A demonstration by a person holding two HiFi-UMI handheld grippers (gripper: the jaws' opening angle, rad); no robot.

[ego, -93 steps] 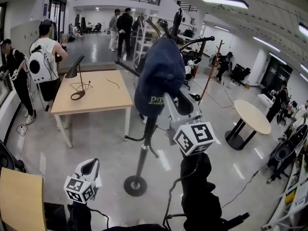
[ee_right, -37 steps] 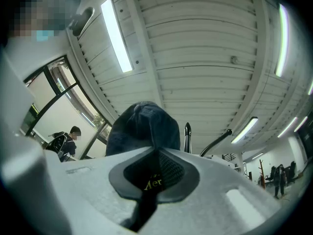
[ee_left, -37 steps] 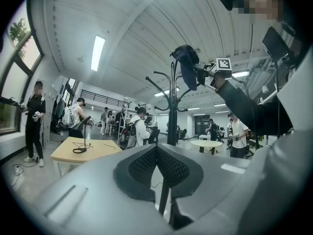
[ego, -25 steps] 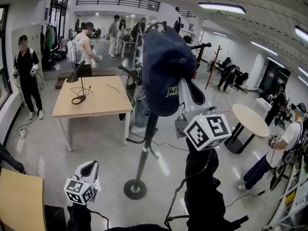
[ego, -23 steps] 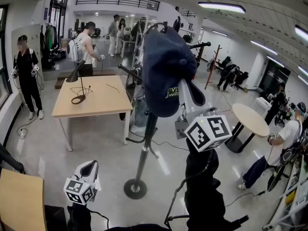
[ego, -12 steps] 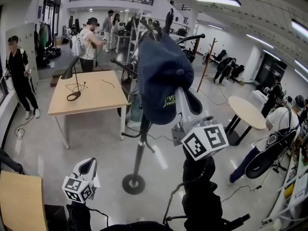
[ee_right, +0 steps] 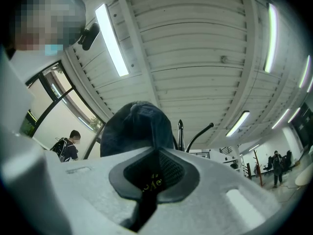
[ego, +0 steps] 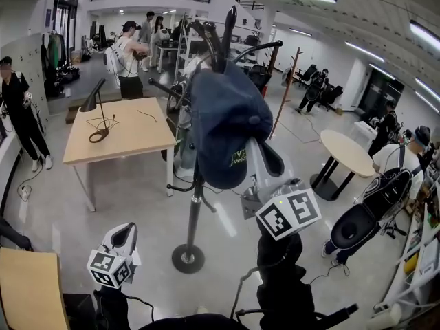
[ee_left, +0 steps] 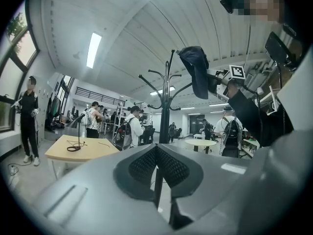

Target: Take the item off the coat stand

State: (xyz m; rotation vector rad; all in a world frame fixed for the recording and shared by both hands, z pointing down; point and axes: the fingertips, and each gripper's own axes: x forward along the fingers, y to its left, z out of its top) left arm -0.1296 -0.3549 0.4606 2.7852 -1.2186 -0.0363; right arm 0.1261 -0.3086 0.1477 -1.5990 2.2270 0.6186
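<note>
Since a second ago the right gripper (ego: pixel 256 158) has sunk in the head view, and the cap (ego: pixel 227 119) with it, so the crown now sits lower against the coat stand (ego: pixel 195 205). The jaws are clamped on the cap's edge (yellow stitching shows in the grip). The cap is dark navy and rounded, with a button on top. In the left gripper view it hangs clear at 2 o'clock of the stand's top. The left gripper (ego: pixel 126 236), at 7 o'clock of the stand's base, is pressed closed on nothing.

Cloth cap (ego: pixel 227 119), glossy floor (ego: pixel 134 212), wooden table (ego: pixel 120 139)
</note>
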